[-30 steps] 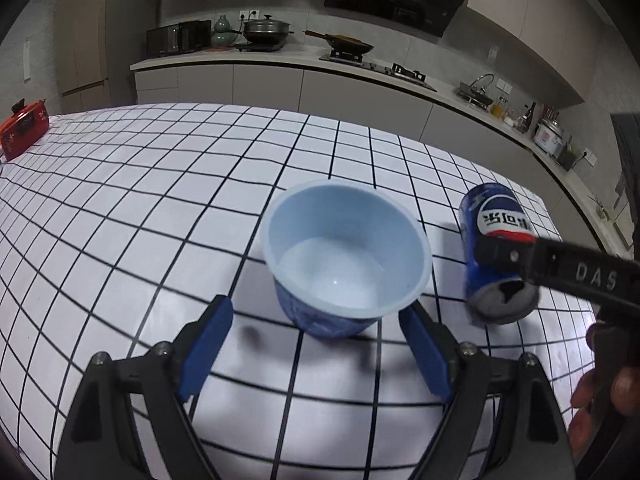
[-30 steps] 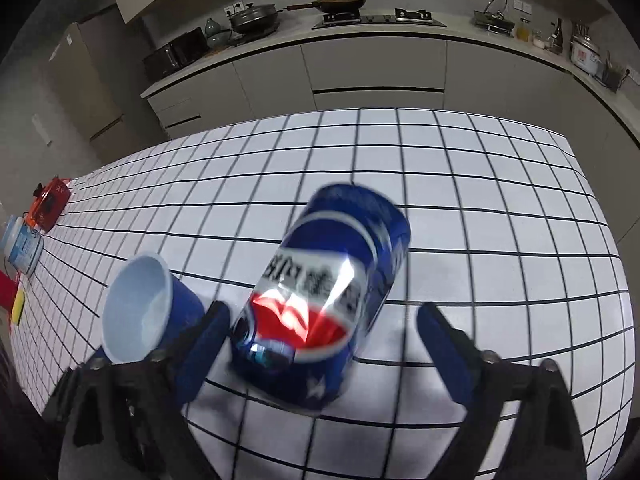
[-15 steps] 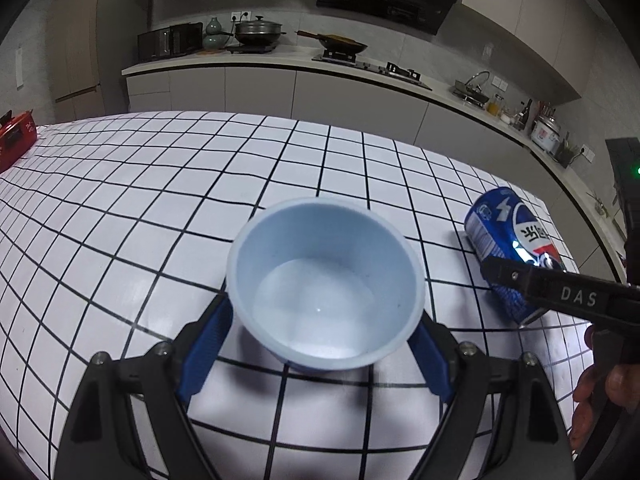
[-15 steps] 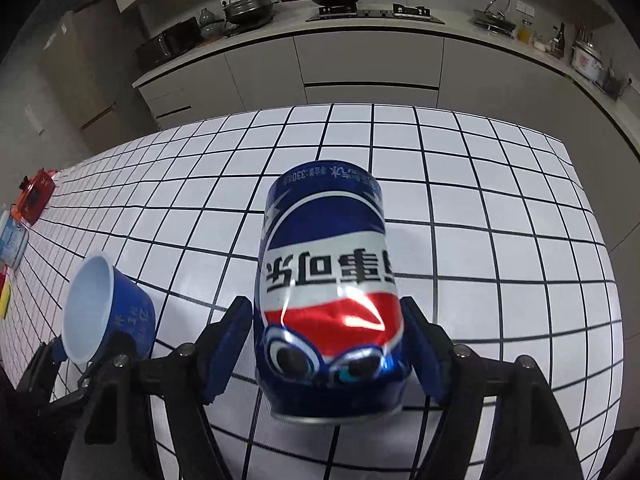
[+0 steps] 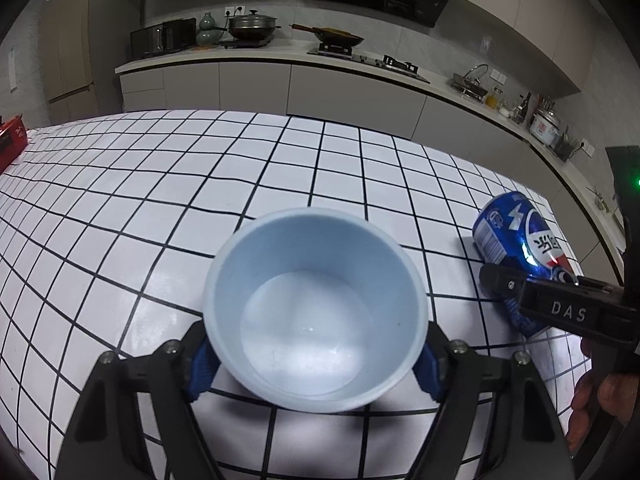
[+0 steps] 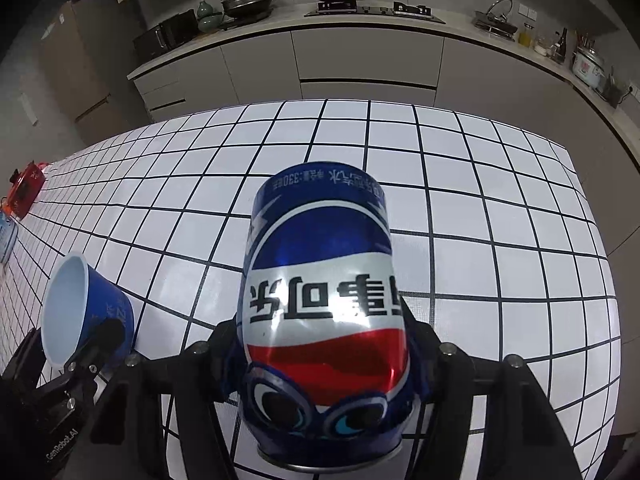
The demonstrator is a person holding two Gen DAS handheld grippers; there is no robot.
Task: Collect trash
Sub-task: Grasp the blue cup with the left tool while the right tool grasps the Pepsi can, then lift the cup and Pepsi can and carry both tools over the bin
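**Cup and can clamped over the tiled table**

On the white, black-gridded table (image 5: 168, 184), two pieces of trash, each between a pair of blue pads. Nearest the left wrist camera: a pale blue cup (image 5: 316, 312), open mouth facing the lens, empty inside, tilted toward the camera. Pinched at both sides by the left gripper (image 5: 314, 358), whose jaws have just been closing in on it; blue pads pressed to the cup's wall left and right, mostly hidden behind the rim. In the right wrist view, the same cup (image 6: 80, 312) low at the left edge, dark blue outside with pale lettering, mouth turned up and left, black fingers of the left tool alongside it.

To the right of the cup, apart from it: a blue, white and red soda can (image 6: 324, 316), dented, lying along the line of the right gripper (image 6: 324, 354), its opened end toward the camera. Jaws there also just drawn in, now squeezing the can from both sides. From the left wrist, the can (image 5: 520, 236) seen partly behind a black finger marked "DAS", near the table's right edge; part of a hand (image 5: 600, 396) on the tool's grip below it.

Farther out: a red object (image 6: 24, 190) at the table's far left edge. Beyond the table, a kitchen counter (image 5: 280, 52) with a lidded pot, a wok on the hob, a sink tap and bottles toward the right.
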